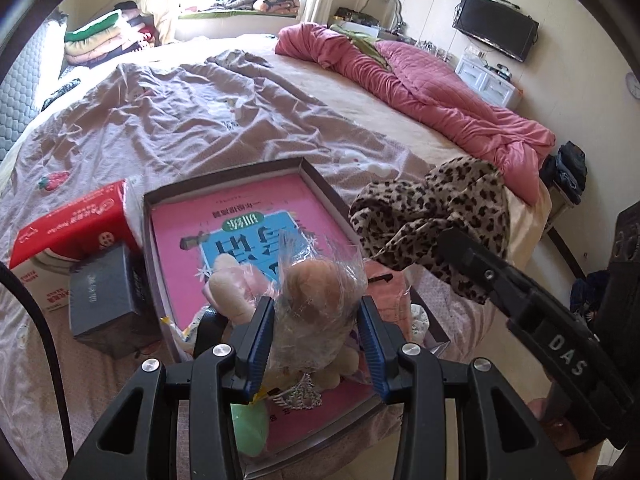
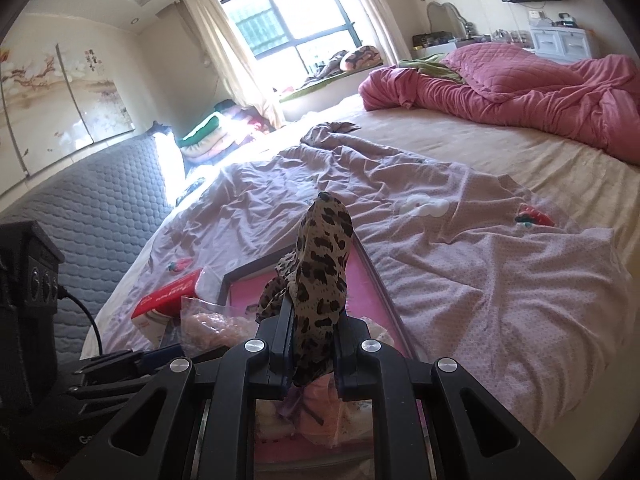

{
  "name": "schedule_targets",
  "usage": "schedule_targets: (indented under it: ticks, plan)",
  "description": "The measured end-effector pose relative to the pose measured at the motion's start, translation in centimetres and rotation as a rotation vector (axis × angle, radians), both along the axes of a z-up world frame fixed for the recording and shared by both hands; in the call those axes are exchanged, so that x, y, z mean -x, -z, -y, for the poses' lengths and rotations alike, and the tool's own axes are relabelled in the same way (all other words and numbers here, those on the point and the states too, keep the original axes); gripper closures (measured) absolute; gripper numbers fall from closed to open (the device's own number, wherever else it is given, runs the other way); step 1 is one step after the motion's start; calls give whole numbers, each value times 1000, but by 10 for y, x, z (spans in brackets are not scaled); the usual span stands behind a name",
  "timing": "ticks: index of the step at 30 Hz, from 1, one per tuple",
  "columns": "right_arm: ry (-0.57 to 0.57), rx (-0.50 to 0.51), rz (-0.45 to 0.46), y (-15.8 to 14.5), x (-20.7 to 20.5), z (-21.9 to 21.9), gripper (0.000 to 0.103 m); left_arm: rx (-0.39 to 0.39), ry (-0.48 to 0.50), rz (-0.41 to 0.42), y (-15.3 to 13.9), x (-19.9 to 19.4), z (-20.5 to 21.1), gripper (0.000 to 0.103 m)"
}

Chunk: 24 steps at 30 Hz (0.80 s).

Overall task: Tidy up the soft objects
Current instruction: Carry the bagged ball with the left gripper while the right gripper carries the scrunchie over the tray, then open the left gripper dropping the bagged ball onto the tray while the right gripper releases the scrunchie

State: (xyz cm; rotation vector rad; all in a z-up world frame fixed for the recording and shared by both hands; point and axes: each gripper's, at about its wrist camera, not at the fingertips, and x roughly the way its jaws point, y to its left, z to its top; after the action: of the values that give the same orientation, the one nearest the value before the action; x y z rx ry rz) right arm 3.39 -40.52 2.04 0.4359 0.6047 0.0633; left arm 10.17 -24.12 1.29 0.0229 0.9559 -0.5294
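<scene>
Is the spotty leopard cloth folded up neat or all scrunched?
Scrunched: the leopard cloth hangs in loose bunched folds from the right gripper, pinched between its fingers.

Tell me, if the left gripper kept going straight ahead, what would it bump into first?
The left gripper already clamps a plastic-wrapped plush toy. Pushed straight on, that toy would probably meet the pink book lying in the shallow box, though depth is hard to judge.

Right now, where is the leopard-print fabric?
The leopard-print fabric is clamped in the right gripper, held up over the right edge of the shallow pink-lined box, right of the plastic-wrapped plush toy.
</scene>
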Motion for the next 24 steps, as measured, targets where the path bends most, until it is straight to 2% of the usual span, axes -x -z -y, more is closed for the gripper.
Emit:
schedule_targets:
  ticks: [10,16,24]
  plan:
    - [-37,-17,-23,10,-8,-10,88,-52,-5,20,8,-11,3,61]
    - [-54,-51,-33,19,-12,-12,88,-58,-15,9,11,-20,2,61]
    - [-72,-147,-69,37,-19,-10,87,-61,-21,-4,13,-29,2,61]
